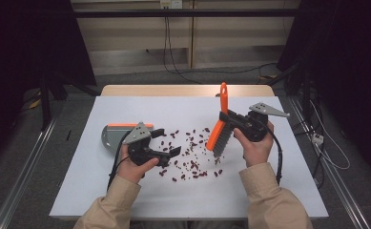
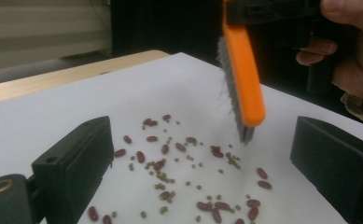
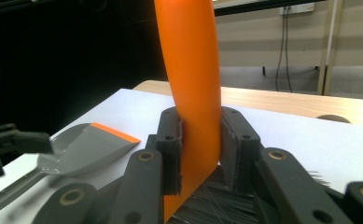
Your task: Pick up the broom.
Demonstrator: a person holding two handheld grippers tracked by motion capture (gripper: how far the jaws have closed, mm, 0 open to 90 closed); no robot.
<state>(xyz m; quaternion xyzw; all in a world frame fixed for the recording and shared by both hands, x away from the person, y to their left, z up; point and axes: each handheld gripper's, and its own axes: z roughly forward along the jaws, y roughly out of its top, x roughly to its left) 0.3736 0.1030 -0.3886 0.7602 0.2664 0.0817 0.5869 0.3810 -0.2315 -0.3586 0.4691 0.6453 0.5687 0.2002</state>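
Red beans and small green ones (image 1: 192, 152) lie scattered on the white mat (image 1: 188, 200). My right gripper (image 1: 231, 119) is shut on the handle of an orange brush (image 1: 220, 129), which stands nearly upright, bristles down over the right edge of the beans. In the right gripper view both pads (image 3: 170, 149) press on the orange handle (image 3: 193, 84). My left gripper (image 1: 166, 142) is open with nothing between its fingers, low at the left of the beans. From the left gripper view the beans (image 2: 170, 172) lie ahead between the jaws, with the brush (image 2: 242, 79) hanging above them.
A grey dustpan (image 1: 114, 136) with an orange edge lies flat on the mat just left of my left hand; the dustpan (image 3: 83, 149) also appears in the right gripper view. The mat covers a wooden table (image 1: 183, 89). Cables trail on the floor behind.
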